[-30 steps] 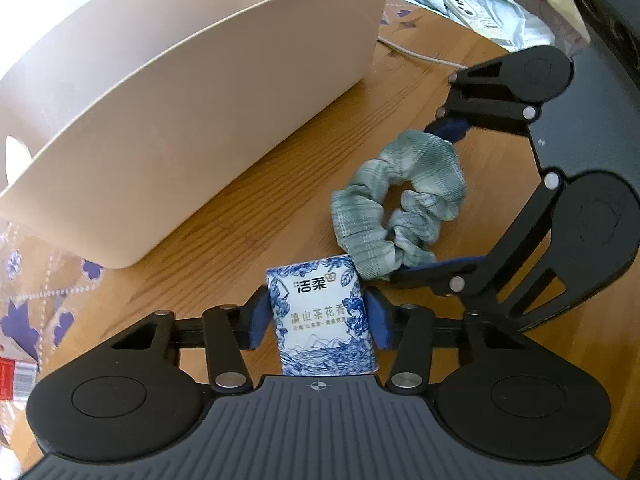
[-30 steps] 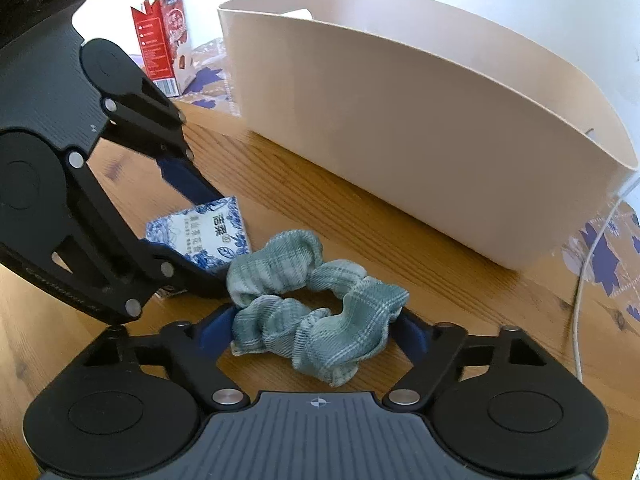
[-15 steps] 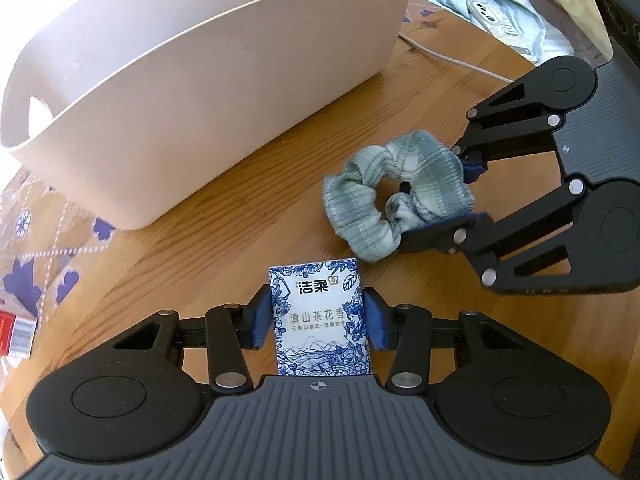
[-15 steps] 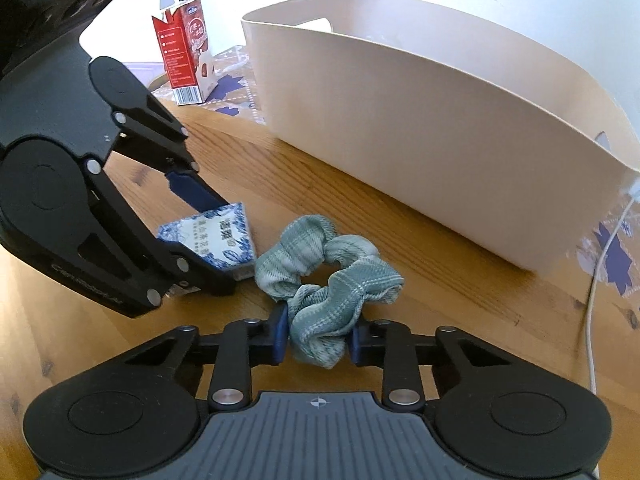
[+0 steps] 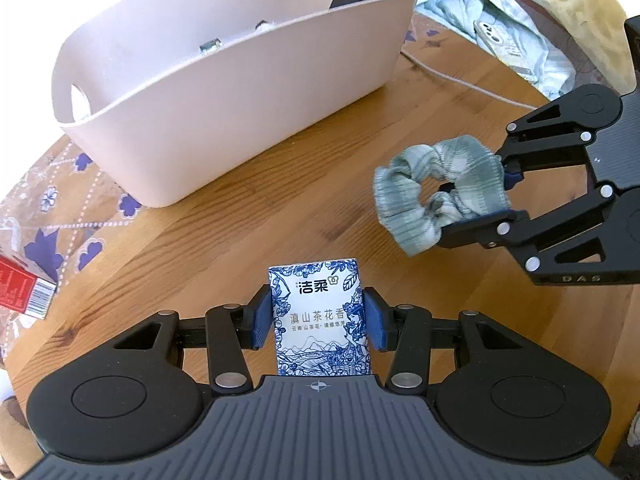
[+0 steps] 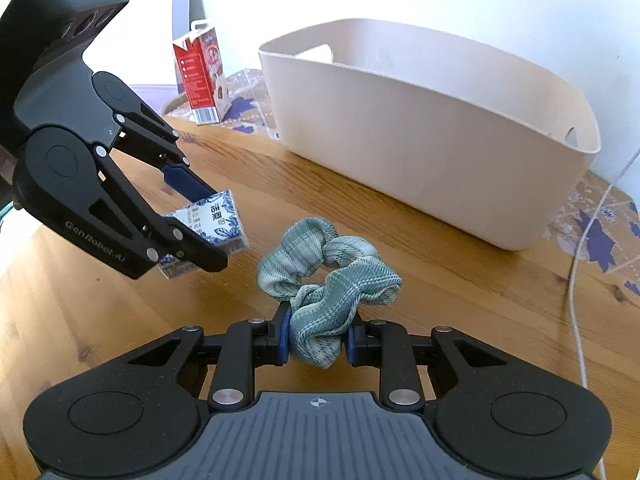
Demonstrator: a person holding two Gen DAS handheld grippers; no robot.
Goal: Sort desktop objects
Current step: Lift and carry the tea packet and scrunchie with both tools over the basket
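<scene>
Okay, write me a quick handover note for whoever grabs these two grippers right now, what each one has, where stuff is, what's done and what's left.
Left gripper: shut on the blue-and-white tissue pack, raised above the wooden table.
Right gripper: shut on the green plaid scrunchie, also off the table.
Beige bin: stands behind both grippers, open top; a few small items already show inside, too small to identify.
Done: both items picked up.
Left: carry each over the bin's rim and release. The red carton beside the bin and the phone on the cloth remain outside it.
</scene>
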